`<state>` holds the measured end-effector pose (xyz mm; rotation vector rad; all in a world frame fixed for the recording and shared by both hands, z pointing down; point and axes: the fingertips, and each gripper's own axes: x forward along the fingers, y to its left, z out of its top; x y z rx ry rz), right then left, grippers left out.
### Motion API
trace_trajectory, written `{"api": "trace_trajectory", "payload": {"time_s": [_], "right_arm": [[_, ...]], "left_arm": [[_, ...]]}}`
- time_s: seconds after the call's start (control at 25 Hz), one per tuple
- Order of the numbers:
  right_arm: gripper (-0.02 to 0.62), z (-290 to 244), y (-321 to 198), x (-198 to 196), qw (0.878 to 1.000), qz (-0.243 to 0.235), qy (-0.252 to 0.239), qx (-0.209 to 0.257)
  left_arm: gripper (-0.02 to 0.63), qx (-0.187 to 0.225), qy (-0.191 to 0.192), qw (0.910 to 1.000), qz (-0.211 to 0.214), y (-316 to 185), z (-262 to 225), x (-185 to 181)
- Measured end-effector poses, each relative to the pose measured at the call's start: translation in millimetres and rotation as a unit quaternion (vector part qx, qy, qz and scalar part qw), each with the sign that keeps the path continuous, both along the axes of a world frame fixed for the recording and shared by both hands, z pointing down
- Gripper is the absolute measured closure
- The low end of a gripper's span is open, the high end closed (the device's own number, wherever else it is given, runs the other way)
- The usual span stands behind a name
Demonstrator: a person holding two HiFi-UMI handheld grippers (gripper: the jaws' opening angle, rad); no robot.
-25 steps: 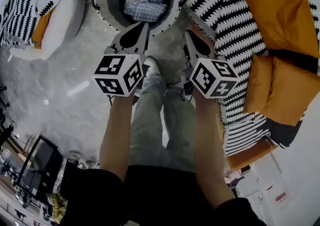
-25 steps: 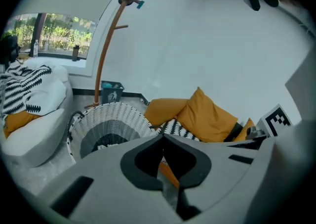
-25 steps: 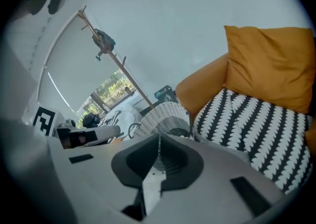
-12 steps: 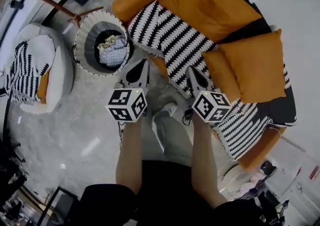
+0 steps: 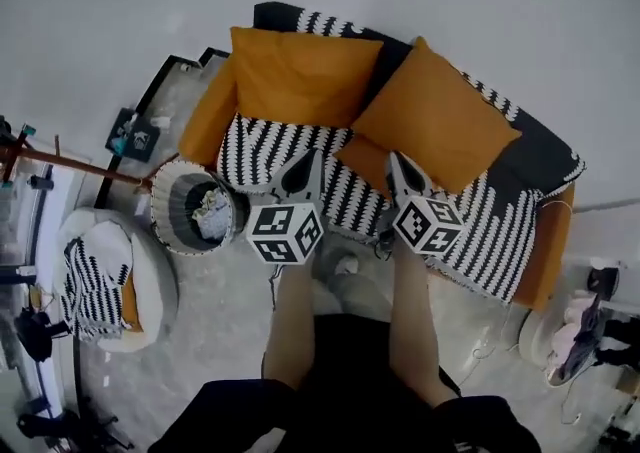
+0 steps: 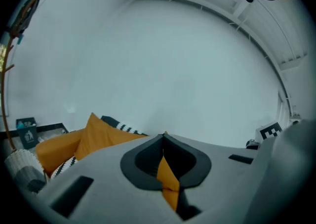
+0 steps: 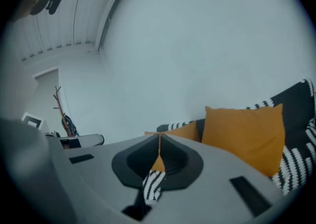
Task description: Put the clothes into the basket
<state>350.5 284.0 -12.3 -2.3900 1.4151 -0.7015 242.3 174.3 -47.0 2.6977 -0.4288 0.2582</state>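
The round basket stands on the floor left of the sofa, with crumpled clothes inside it. My left gripper is held up over the striped throw on the sofa seat, right of the basket, jaws shut and empty. My right gripper is level with it near the orange cushions, also shut with nothing held. In the left gripper view the shut jaws of the left gripper point at the bare wall above an orange cushion. In the right gripper view the right gripper faces another cushion.
A sofa with orange cushions and a black-and-white throw stands against the white wall. A white pouf with a striped cloth sits at the lower left, and a wooden coat stand is behind it. My legs and shoes are between the arms.
Both grippers have risen and swung from over the basket toward the sofa and wall, still shut. The basket has slid from the top middle of the head view to the left.
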Motion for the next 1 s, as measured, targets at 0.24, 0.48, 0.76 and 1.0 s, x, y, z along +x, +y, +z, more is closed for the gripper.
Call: {"api": "trace_trajectory", "payload": {"time_s": [0.24, 0.48, 0.76, 1.0], "right_arm": [[0.580, -75.7, 69.9, 49.4, 0.994, 0.085, 0.047, 0.055], [0.581, -134.5, 117.1, 65.6, 0.986, 0.107, 0.116, 0.060], [0.583, -156.6, 156.1, 83.8, 0.975, 0.151, 0.165, 0.014], [0.583, -166.9, 167.4, 93.1, 0.969, 0.175, 0.177, 0.009]], "left_arm": [[0.597, 0.054, 0.046, 0.9940, 0.083, 59.9, -76.5, 65.6], [0.597, 0.104, 0.082, 0.9796, 0.151, 119.1, -135.4, 110.0], [0.597, 0.152, 0.085, 0.9656, 0.193, 153.7, -160.7, 135.3], [0.597, 0.163, 0.073, 0.9629, 0.203, 156.4, -159.7, 142.8]]}}
